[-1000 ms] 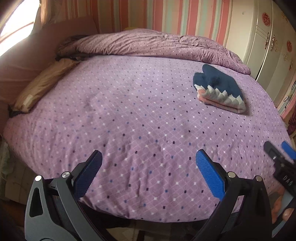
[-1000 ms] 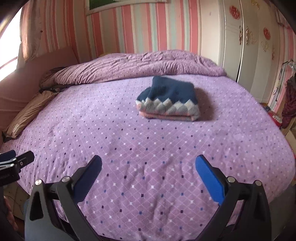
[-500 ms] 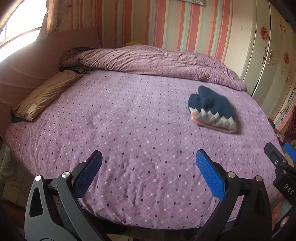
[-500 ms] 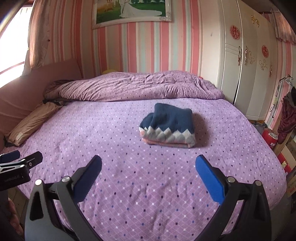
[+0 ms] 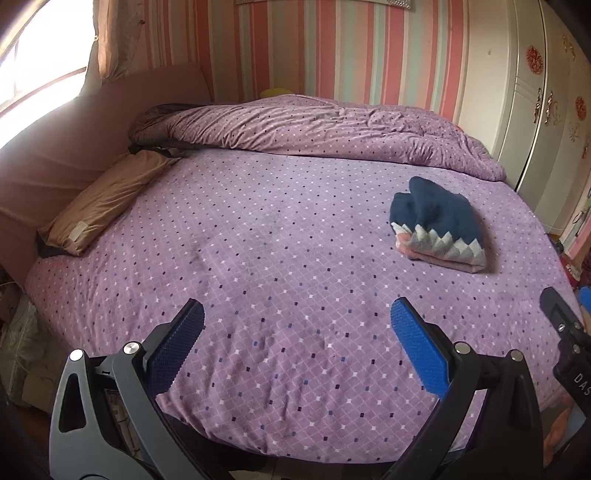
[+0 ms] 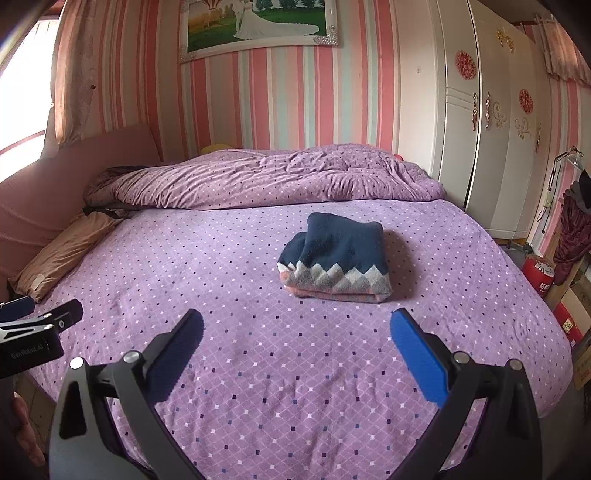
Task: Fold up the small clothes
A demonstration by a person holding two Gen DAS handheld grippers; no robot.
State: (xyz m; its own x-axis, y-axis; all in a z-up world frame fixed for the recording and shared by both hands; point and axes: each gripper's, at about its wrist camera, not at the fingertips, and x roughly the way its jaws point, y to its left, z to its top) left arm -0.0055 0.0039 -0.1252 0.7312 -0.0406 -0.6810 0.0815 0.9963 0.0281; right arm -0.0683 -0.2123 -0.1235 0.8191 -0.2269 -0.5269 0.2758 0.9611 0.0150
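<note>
Both grippers hang over the near edge of the bed (image 5: 280,236), and both are empty. The left gripper (image 5: 295,332) has its blue pads spread wide with nothing but purple dotted sheet between them; the right gripper (image 6: 295,339) is just as wide, also with only sheet in the gap.

The folded sweater (image 6: 338,258) sits on the bed's right half, about midway between the near edge and the far one, well apart from both sets of fingers. It's a neat bundle: navy on top, a grey-and-white zigzag band along the near side, pink peeking out underneath.

From the left wrist, that same bundle (image 5: 439,229) lies off toward the bed's right edge, and the tip of the right gripper pokes in at the frame's right side. The right wrist returns the favour, catching the left gripper at its own left edge, over the bed's near-left corner.

Only the right wrist shows the framed wedding picture (image 6: 258,26) on the striped wall, plus a red canister (image 6: 539,275) and a cardboard box (image 6: 570,321) on the floor past the bed's right edge; what the box holds can't be made out.

Both views share the rumpled purple duvet (image 5: 314,125) along the far edge, the tan pillow (image 5: 107,199) at the left edge, and the white wardrobe (image 6: 491,110).
</note>
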